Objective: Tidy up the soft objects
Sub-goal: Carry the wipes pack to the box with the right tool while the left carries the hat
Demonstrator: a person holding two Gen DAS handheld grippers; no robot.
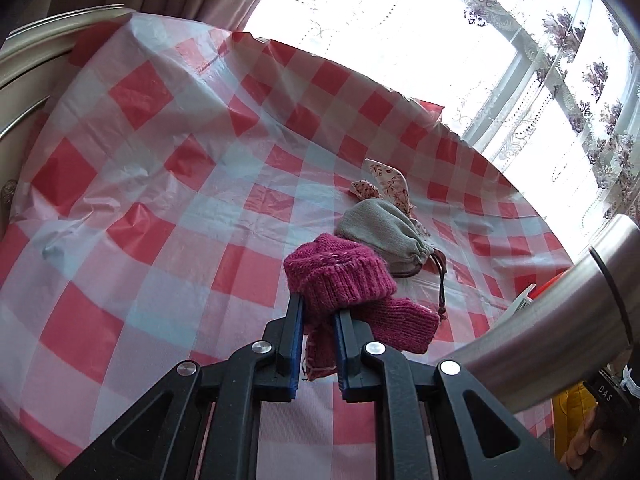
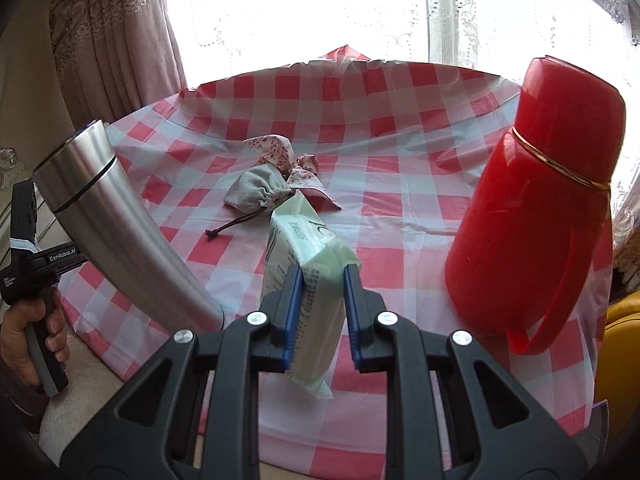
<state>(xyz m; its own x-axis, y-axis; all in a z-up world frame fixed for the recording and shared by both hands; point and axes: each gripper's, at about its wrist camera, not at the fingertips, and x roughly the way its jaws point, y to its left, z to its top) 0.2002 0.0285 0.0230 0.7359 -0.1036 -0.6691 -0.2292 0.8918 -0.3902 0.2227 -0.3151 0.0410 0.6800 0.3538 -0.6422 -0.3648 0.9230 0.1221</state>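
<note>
Mid-gather: left tool (image 1: 318, 316) clamps the magenta knit hat (image 1: 340, 276), right tool (image 2: 319, 284) clamps the tissue pack (image 2: 308, 256); next, judged, both drop beside the drawstring pouch (image 2: 250, 190) at 12 o'clock on the bench (image 2: 400, 160).

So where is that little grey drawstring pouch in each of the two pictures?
Left wrist view: the grey drawstring pouch lies right of centre, just beyond the magenta knit piece held in the left gripper.
Right wrist view: the pouch lies centre-left, beyond the tissue pack held in the right gripper.
Shared landmark: the floral fabric piece touching the pouch.
</note>
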